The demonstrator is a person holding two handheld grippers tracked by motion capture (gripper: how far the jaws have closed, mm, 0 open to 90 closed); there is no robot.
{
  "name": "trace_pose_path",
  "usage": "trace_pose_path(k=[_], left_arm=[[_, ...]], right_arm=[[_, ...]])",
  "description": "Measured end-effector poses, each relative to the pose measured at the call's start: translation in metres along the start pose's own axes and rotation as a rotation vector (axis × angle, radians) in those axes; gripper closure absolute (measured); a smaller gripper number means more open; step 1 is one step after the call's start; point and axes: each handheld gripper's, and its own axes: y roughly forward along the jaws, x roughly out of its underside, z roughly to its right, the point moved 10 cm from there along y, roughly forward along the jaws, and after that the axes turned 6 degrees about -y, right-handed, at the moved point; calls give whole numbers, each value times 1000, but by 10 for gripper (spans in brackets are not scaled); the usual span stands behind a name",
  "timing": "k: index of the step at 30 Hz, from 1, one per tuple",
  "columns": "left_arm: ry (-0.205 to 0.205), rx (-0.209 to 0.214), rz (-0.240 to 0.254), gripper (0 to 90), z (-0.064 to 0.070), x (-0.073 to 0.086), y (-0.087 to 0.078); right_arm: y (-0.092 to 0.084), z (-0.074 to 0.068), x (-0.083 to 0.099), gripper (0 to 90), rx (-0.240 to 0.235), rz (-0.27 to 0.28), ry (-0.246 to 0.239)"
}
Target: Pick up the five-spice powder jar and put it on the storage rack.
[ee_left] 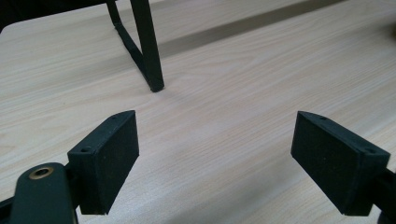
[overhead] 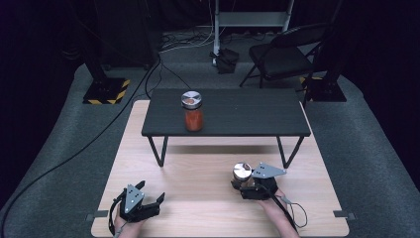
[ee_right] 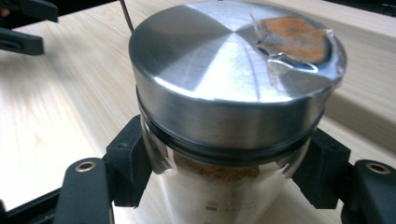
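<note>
Right gripper clamps a spice jar at the near right of the wooden counter, with the raised shelf ahead.

Seen from the right gripper view, both jaws press the glass just beneath the brushed steel lid; brownish powder shows inside. The left gripper rests released at the near left, jaws spread wide over bare wood. A second jar, filled with orange-red contents, stands on the dark raised shelf. The step in hand appears to be the carry: the next move likely calls for a level lift, clearing the shelf edge, and setting down beside that jar.
</note>
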Motion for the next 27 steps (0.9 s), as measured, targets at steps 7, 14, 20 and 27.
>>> trace_pose_path(k=[7,14,20,27], left_arm=[[0,-3,2,147,0,0,0],[-1,-5,1,145,0,0,0],[-1,-6,2,145,0,0,0],[-2,-7,2,144,0,0,0]], right_arm=[[-20,2,-16,299,-5,-9,-25],[-40,9,-29,299,-1,11,-24],[-57,15,-45,299,11,27,-30],[-73,23,-69,299,43,40,-41]])
